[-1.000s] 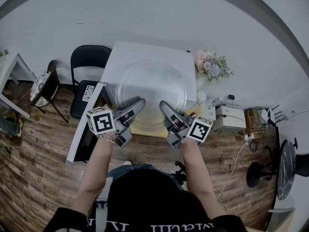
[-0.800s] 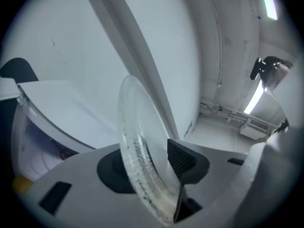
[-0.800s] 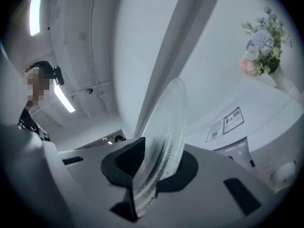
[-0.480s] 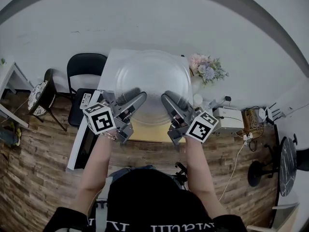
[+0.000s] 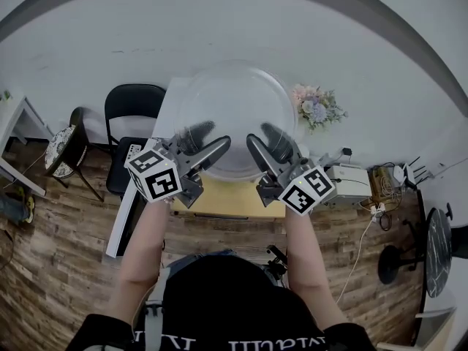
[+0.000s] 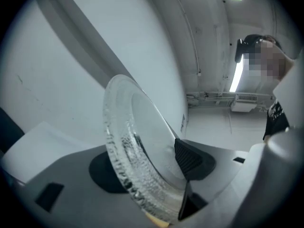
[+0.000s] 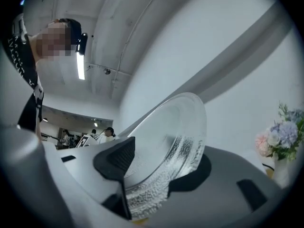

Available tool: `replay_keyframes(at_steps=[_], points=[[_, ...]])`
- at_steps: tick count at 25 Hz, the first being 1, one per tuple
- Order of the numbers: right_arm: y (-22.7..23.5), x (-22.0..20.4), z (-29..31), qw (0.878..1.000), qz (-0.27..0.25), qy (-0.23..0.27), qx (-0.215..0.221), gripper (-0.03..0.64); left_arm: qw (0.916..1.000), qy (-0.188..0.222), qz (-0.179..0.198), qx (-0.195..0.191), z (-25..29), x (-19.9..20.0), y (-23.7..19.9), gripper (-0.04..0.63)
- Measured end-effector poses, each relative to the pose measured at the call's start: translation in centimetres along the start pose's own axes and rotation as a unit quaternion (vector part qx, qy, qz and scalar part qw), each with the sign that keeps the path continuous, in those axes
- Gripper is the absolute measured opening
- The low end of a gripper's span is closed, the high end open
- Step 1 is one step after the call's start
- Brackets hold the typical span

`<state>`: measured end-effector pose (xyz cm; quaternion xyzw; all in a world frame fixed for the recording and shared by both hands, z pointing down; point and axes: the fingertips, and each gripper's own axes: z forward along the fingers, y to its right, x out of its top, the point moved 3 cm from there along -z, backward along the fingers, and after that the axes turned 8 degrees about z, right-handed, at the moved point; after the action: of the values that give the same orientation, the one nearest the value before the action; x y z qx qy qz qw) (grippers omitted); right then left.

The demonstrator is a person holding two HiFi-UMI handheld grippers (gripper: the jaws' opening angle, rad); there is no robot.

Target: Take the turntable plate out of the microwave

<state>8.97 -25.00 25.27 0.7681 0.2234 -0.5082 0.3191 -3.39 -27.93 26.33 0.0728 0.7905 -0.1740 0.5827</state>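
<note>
Turntable plate (image 5: 232, 115), clear glass, sits at the upper centre of the head view, raised off everything below it and carried between our two tools. It hangs in front of the white microwave (image 5: 168, 102), whose top shows just left of the glass, and above a yellow surface (image 5: 219, 194) at mid-frame.

Our left gripper (image 5: 210, 139) reaches in from the lower left and takes the near-left edge of the plate, one jaw over the glass and one under it. In the left gripper view the gripper (image 6: 149, 167) stands moderately open, with the thick pebbled rim of the turntable plate (image 6: 137, 127) wedged between the jaws. The ribbed black pad (image 6: 189, 159) lies against the smooth inner face, and the other pad shows dark through the rim. Its jaws have just been opening, and the plate is between them.

Our right gripper (image 5: 261, 137) mirrors this at the near-right edge. In the right gripper view the gripper (image 7: 156, 170) is likewise about half open around the rim of the plate (image 7: 175, 127), its ribbed pad (image 7: 116, 158) on the upper face. These jaws have also just been opening, with the glass between them.

Both views show the plate tilted across the frame.
</note>
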Motion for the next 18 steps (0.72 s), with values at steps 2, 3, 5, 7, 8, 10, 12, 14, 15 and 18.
replay_keyframes(at_steps=[2, 3, 5, 7, 8, 10, 12, 14, 15, 18], points=[[-0.4, 0.4, 0.2, 1.000, -0.023, 0.009, -0.002, 0.233, 0.9997, 0.003, 0.022, 0.009, -0.1, 0.3, 0.1, 0.275], [-0.5, 0.5, 0.3, 0.999, -0.031, 0.012, -0.002, 0.242, 0.9994, 0.007, 0.031, 0.012, -0.2, 0.5, 0.2, 0.278], [-0.7, 0.6, 0.5, 0.999, -0.041, 0.015, -0.002, 0.252, 0.9988, 0.017, 0.044, 0.011, -0.5, 0.7, 0.3, 0.278], [-0.9, 0.7, 0.6, 0.999, -0.049, 0.018, -0.002, 0.261, 0.9983, 0.021, 0.053, 0.010, -0.6, 0.9, 0.3, 0.278], [-0.9, 0.8, 0.6, 0.998, -0.052, 0.020, -0.003, 0.264, 0.9981, 0.022, 0.057, 0.009, -0.7, 0.9, 0.4, 0.278], [-1.1, 0.9, 0.5, 0.998, -0.058, 0.024, -0.004, 0.272, 0.9972, 0.023, 0.071, 0.009, -0.7, 1.2, 0.6, 0.279], [-1.3, 1.1, 0.6, 0.997, -0.066, 0.030, -0.005, 0.279, 0.9958, 0.024, 0.088, 0.009, -0.8, 1.6, 0.8, 0.282], [-1.6, 1.3, 0.7, 0.996, -0.076, 0.036, -0.005, 0.290, 0.9936, 0.030, 0.108, 0.008, -1.0, 2.0, 0.9, 0.288], [-1.8, 1.4, 0.8, 0.996, -0.080, 0.040, -0.004, 0.291, 0.9925, 0.031, 0.118, 0.009, -1.1, 2.3, 1.0, 0.291], [-2.4, 1.8, 0.9, 0.995, -0.092, 0.048, 0.001, 0.299, 0.9891, 0.037, 0.142, 0.013, -1.4, 2.9, 1.4, 0.302]])
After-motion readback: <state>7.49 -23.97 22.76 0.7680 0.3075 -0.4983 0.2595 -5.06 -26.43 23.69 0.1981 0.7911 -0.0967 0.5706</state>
